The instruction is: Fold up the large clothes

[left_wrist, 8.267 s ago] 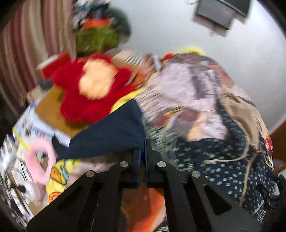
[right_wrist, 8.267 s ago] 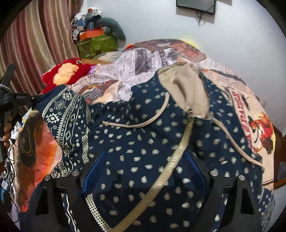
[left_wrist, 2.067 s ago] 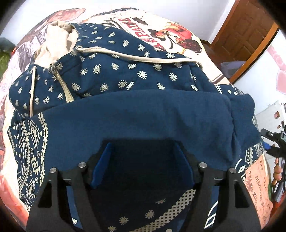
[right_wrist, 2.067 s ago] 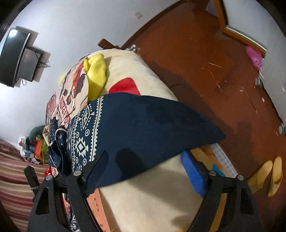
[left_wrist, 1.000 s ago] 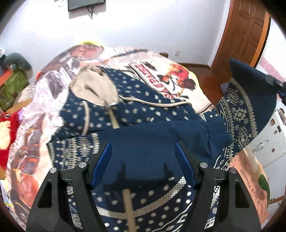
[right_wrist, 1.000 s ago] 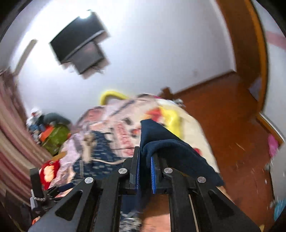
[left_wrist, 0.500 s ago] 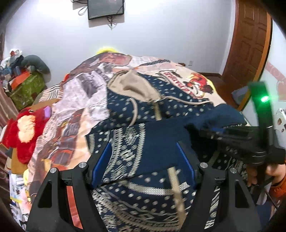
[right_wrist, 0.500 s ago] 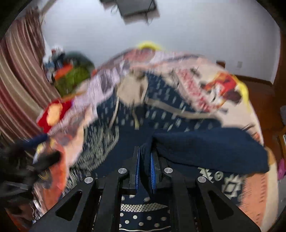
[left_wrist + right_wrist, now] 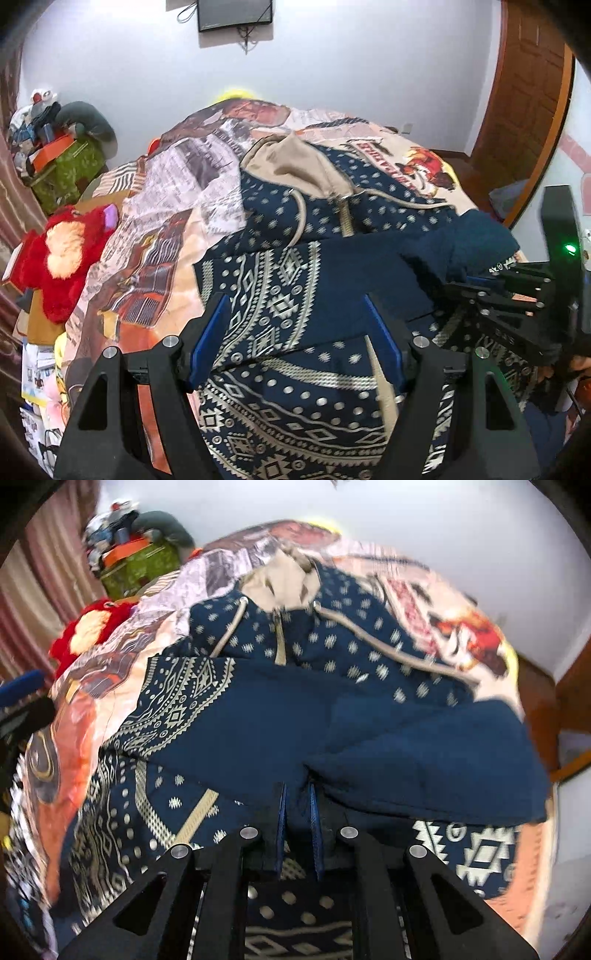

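Observation:
A navy hoodie (image 9: 295, 295) with a cream pattern and a beige-lined hood (image 9: 295, 166) lies spread on the bed. Both sleeves lie folded across its chest. My left gripper (image 9: 295, 332) is open and empty, just above the folded left sleeve. My right gripper (image 9: 297, 812) is shut on the plain navy right sleeve (image 9: 424, 760), held low over the hoodie's front. The right gripper also shows in the left wrist view (image 9: 476, 284), at the right edge, with sleeve cloth between its jaws.
The bed has a printed cover (image 9: 177, 206). A red plush toy (image 9: 59, 258) lies at its left edge. A green box with clutter (image 9: 62, 166) stands at the back left. A wooden door (image 9: 524, 110) is at the right, a wall TV (image 9: 234, 14) above.
My right gripper has carried the right sleeve from out at the side across onto the hoodie's chest and lowered it. My left gripper stays open over the left sleeve.

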A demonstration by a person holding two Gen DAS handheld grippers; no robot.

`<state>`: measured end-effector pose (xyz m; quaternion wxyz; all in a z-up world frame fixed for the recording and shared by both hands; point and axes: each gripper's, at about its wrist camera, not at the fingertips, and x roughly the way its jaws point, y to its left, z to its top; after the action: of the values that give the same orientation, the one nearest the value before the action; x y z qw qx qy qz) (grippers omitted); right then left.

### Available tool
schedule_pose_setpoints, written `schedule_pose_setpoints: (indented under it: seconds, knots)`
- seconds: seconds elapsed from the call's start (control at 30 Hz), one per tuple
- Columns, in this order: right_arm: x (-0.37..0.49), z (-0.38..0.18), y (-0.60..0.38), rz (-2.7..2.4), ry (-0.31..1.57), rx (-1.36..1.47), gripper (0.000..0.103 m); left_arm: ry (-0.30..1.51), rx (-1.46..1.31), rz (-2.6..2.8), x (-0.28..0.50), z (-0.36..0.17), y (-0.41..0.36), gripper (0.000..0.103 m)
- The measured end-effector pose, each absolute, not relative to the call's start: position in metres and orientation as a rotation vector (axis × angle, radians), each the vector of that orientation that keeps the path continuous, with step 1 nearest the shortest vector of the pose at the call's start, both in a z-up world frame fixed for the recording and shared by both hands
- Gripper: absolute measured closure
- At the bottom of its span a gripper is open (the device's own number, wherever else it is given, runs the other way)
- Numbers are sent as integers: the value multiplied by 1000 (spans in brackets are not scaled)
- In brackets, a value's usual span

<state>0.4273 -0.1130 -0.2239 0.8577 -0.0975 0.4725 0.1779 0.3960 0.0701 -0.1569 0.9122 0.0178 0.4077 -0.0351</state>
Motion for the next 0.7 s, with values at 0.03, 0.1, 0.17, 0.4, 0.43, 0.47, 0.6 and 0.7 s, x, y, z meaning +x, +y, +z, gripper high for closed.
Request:
schedule_pose_setpoints:
  seconds: [0.03, 0.1, 0.17, 0.4, 0.43, 0.47, 0.6, 0.7]
  knots:
    - [423, -217, -117, 371, 968, -216, 94, 832, 46, -80, 397, -153, 63, 31]
    - [412, -200, -132, 358, 910, -219, 94, 816, 67, -100, 398, -145, 47, 31]
    - [404, -186, -149, 344, 862, -201, 94, 802, 84, -123, 399, -137, 32, 31]
    - [375, -142, -217, 294, 718, -142, 77, 793, 102, -236, 414, -127, -34, 31]
    - [371, -138, -226, 284, 699, -132, 53, 795, 102, -248, 417, -127, -43, 31]
    - [366, -135, -236, 283, 669, -112, 25, 795, 103, -254, 419, -127, -50, 31]
    - [357, -133, -256, 297, 631, -82, 17, 812, 99, -295, 428, -130, -74, 31]
    - [352, -133, -268, 259, 624, -80, 17, 854, 112, -355, 437, -138, -96, 31]
